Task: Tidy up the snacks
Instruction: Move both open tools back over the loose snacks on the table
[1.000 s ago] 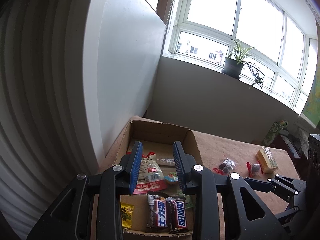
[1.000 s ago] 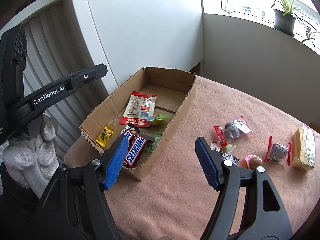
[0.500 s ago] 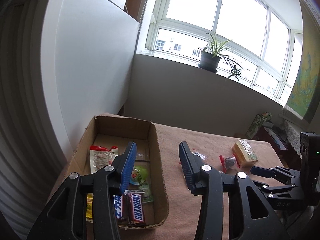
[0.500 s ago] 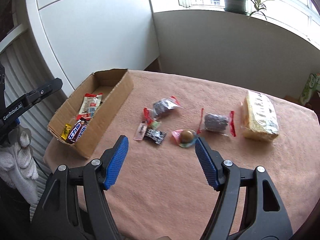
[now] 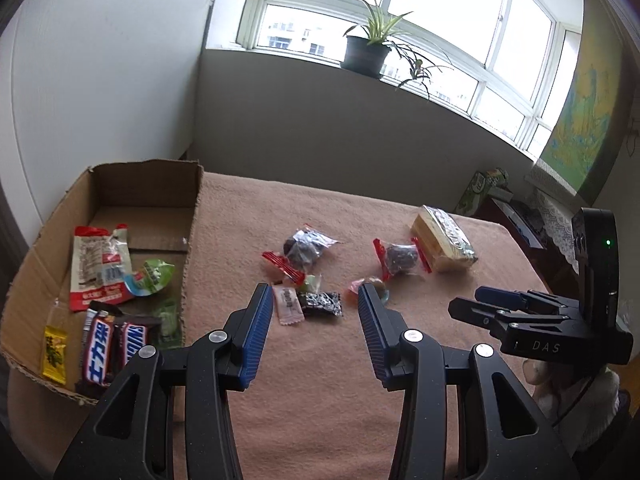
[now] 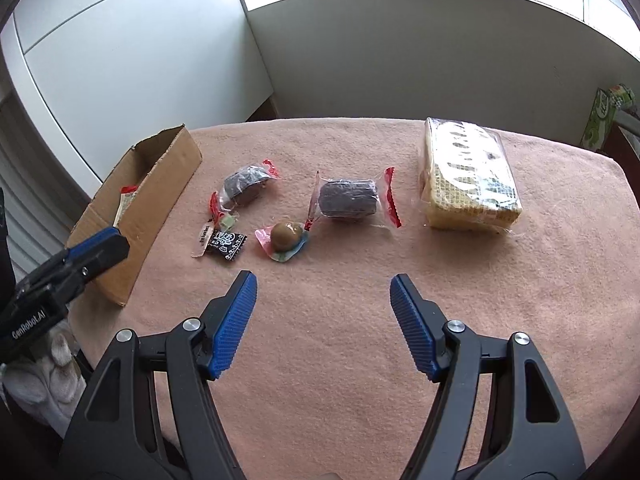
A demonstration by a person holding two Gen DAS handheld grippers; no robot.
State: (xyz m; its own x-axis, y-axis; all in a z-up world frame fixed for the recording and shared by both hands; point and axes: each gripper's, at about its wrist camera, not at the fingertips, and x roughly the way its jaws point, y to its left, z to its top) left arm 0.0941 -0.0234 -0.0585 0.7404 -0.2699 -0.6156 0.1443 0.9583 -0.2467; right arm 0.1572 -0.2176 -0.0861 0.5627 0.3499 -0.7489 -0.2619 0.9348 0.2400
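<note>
- Snacks lie in two groups: some already inside the cardboard box (image 5: 120, 184), the rest loose on the pink-covered worktop (image 6: 360, 320).
- Left tongs (image 5: 316, 320) stand wide apart and hold nothing, hovering above the worktop with the box off to their left.
- Just ahead of the left tongs lie a pale pink sachet (image 5: 287, 303) and a black patterned packet (image 5: 322, 303), touching each other.
- Inside the box, to the left of those tongs, sit two Snickers bars (image 5: 112, 344), a small yellow packet (image 5: 54, 354), a red-and-white bag (image 5: 100, 266) and a green jelly cup (image 5: 154, 276).
- Right tongs (image 6: 323, 292) are also spread wide and empty, above bare worktop.
- Ahead of the right tongs, slightly left, rests a round brown sweet (image 6: 286, 236) on its pink wrapper.
- Beyond it lies a dark cake in clear wrap with red ends (image 6: 348, 200); a second similar one (image 6: 244, 186) lies further left, near the box.
- Ahead and to the right of the right tongs sits a large wrapped wafer block (image 6: 468, 176), well apart from the small sweets.
</note>
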